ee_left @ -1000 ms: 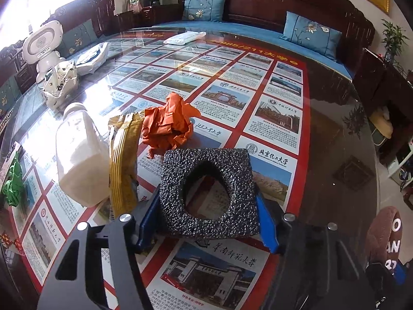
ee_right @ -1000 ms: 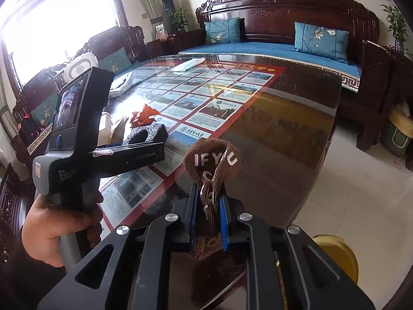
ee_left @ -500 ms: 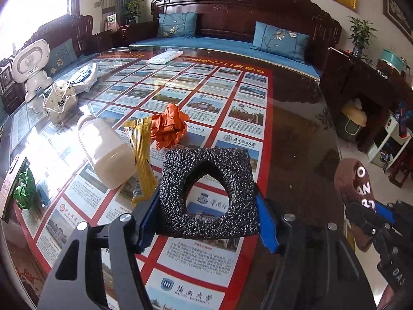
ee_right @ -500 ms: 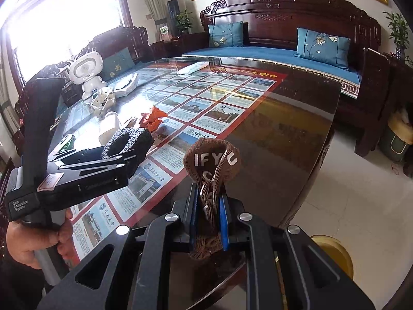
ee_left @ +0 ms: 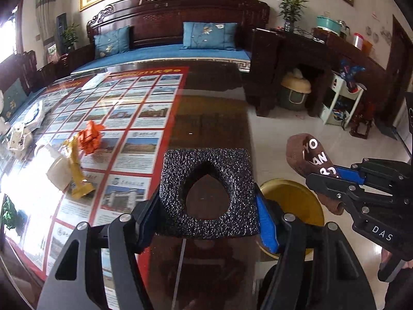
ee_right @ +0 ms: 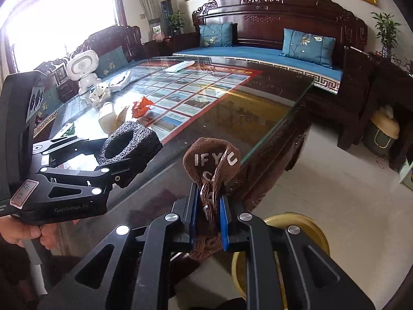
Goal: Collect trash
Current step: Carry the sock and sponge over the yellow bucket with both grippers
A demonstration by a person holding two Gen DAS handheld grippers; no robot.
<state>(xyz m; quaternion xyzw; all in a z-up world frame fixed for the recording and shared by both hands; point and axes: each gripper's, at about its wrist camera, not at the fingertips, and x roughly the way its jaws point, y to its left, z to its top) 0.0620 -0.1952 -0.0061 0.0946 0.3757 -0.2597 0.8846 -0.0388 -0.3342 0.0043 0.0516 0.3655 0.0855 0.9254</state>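
Swung right since a second ago, off the poster and out over the table edge [ee_left: 214,118] toward the yellow bin [ee_left: 291,199].

Clamped in the left gripper [ee_left: 207,206]: black foam block [ee_left: 206,188], speckled white, coarse, square, with a teardrop hole through its middle, held above the glass near the bin rim. Pinched tight in the right gripper [ee_right: 208,219]: brown sock [ee_right: 213,162], ribbed, white letters on its bunched toe, just above the bin. Farther back on the table: yellow wrapper [ee_left: 77,175], white bottle [ee_left: 58,171], orange crumpled paper [ee_left: 90,138].
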